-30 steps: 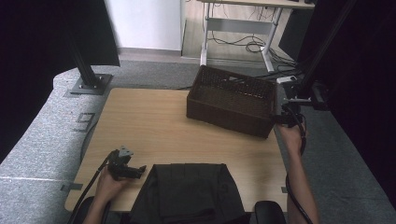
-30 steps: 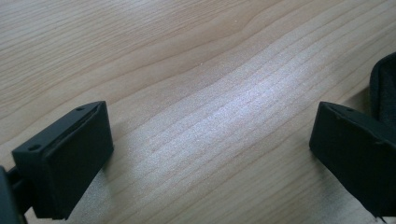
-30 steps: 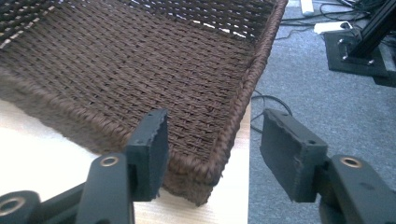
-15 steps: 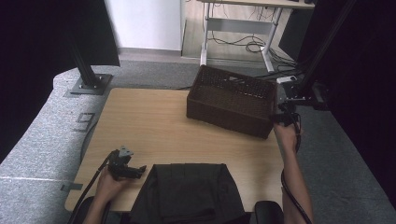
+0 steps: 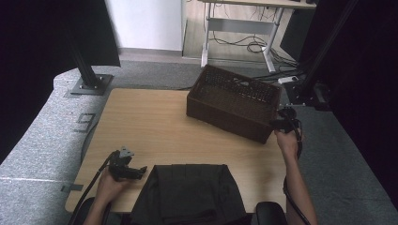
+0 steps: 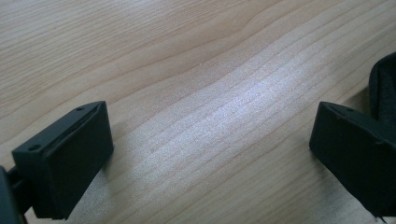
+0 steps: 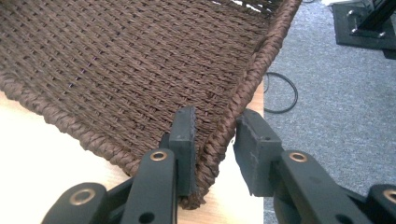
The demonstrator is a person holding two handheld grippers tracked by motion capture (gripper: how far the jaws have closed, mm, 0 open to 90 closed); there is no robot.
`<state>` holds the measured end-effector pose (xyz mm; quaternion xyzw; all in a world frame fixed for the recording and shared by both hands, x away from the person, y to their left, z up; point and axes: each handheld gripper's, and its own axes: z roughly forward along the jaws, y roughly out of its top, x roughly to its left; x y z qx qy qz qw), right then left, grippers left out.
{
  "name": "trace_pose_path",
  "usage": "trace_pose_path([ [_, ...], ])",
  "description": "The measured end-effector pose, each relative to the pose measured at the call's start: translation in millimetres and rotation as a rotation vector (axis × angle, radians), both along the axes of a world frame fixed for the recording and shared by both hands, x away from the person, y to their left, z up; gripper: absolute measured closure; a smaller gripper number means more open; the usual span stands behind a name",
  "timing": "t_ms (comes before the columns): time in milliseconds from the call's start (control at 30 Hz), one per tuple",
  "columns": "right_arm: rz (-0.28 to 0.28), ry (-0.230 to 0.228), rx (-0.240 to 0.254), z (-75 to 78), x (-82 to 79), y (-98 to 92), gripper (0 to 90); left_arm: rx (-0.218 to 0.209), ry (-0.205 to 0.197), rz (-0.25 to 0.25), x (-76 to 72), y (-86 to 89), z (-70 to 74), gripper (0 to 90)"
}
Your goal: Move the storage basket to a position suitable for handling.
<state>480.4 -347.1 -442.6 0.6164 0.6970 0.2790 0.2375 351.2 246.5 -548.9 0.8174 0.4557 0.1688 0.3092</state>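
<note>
Fingers (image 7: 183, 140) astride basket (image 7: 116, 70) corner

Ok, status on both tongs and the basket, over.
Right tongs straddling basket near corner, just been closing, right pad not yet touching. Left tongs open, low over bare table. Nothing in the way.

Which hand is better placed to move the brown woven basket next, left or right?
Right. The right gripper has its jaws astride the woven basket corner, and they have just been closing. The left gripper rests open on the table, far from the basket.
</note>
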Motion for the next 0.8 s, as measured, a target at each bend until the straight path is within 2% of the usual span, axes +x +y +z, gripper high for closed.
trace_pose_path([
  [367,0.08,-0.01,-0.004,-1.1,-15.5,14.8,67.4,0.0,0.0,0.0,0.0,0.0,0.0,0.0],
  [800,0.194,-0.018,0.004,-1.8,-30.8,46.3,67.5,0.0,0.0,0.0,0.0,0.0,0.0,0.0],
])
